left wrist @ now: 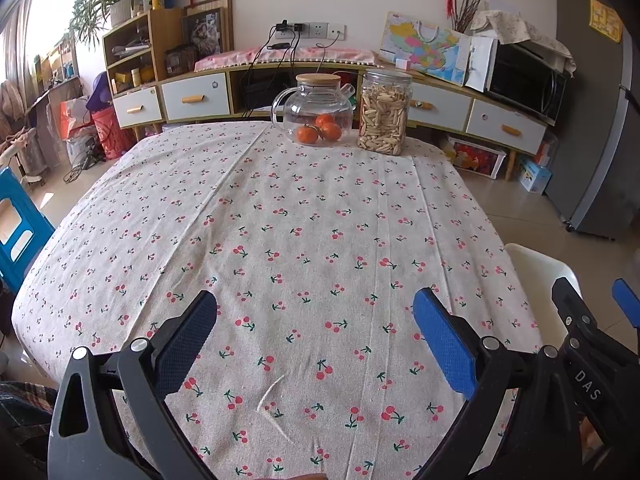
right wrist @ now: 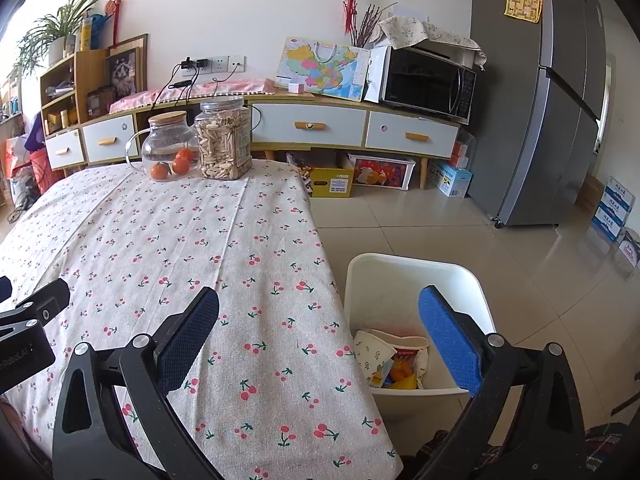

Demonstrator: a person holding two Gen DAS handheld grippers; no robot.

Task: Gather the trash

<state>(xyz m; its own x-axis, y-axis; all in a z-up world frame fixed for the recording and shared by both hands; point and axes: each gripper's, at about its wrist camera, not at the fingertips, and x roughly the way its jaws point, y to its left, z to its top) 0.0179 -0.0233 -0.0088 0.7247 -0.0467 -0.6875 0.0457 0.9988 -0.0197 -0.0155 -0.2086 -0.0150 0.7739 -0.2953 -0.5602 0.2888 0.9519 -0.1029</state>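
Note:
A white trash bin (right wrist: 404, 276) stands on the floor beside the table's right edge. Inside lie a paper cup (right wrist: 370, 354), a food tub and colourful wrappers (right wrist: 402, 372). My right gripper (right wrist: 320, 338) is open and empty, spanning the table edge and the bin's near side. My left gripper (left wrist: 316, 334) is open and empty above the cherry-print tablecloth (left wrist: 304, 220). The bin's rim shows in the left wrist view (left wrist: 540, 264), with the right gripper (left wrist: 592, 308) beside it. No trash shows on the cloth.
A glass teapot with oranges (left wrist: 316, 110) and a jar of seeds (left wrist: 384, 114) stand at the table's far edge. A sideboard (right wrist: 312, 124), microwave (right wrist: 428, 80) and fridge (right wrist: 560, 92) line the back. A blue stool (left wrist: 20, 224) stands left of the table.

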